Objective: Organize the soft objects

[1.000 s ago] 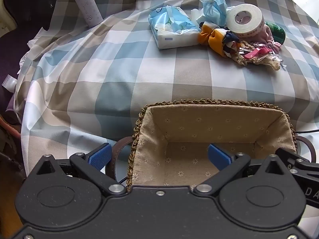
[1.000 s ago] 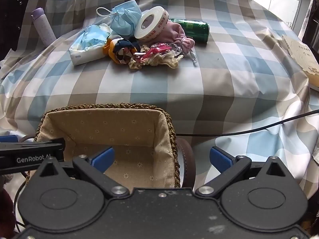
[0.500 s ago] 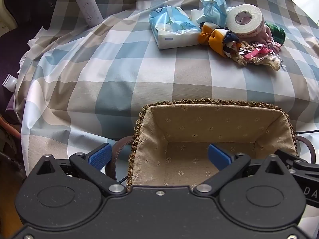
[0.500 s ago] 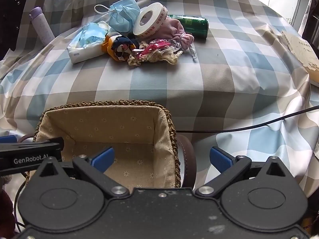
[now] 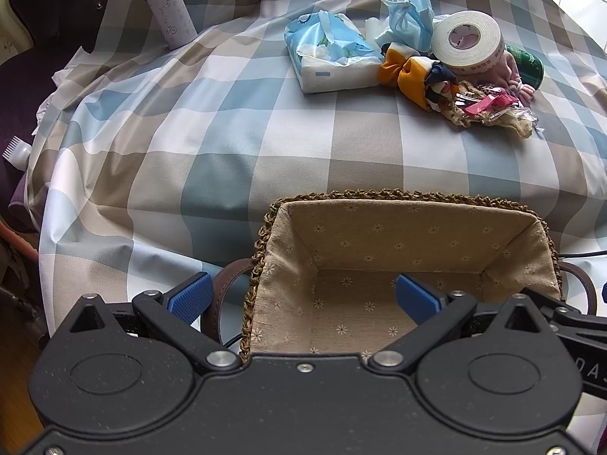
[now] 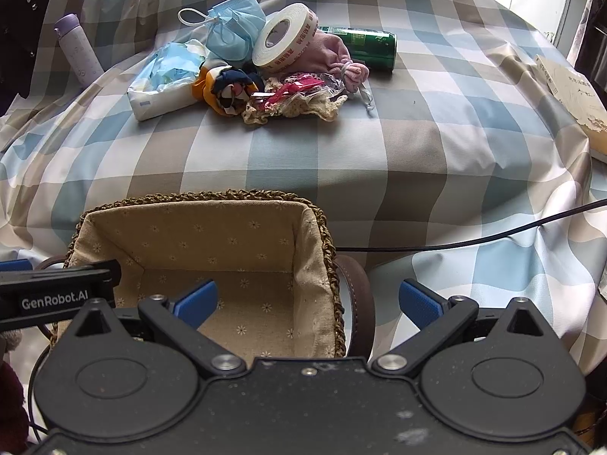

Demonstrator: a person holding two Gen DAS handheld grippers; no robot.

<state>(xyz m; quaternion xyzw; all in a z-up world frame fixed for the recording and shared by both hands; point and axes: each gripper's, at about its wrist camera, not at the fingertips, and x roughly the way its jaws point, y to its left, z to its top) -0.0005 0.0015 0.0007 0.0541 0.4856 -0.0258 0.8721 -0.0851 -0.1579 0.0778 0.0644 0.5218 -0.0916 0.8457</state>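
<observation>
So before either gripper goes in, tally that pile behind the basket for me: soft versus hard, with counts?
Soft: 5 - tissue pack, face mask, orange-navy scrunchie, pink pouch, lace trim
Hard: 2 - tape roll, green can
Total: 7

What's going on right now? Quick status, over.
Left gripper and right gripper: jaws open, holding nothing. Basket has nothing in it. Soft pile untouched across the cloth. Nothing between.
</observation>
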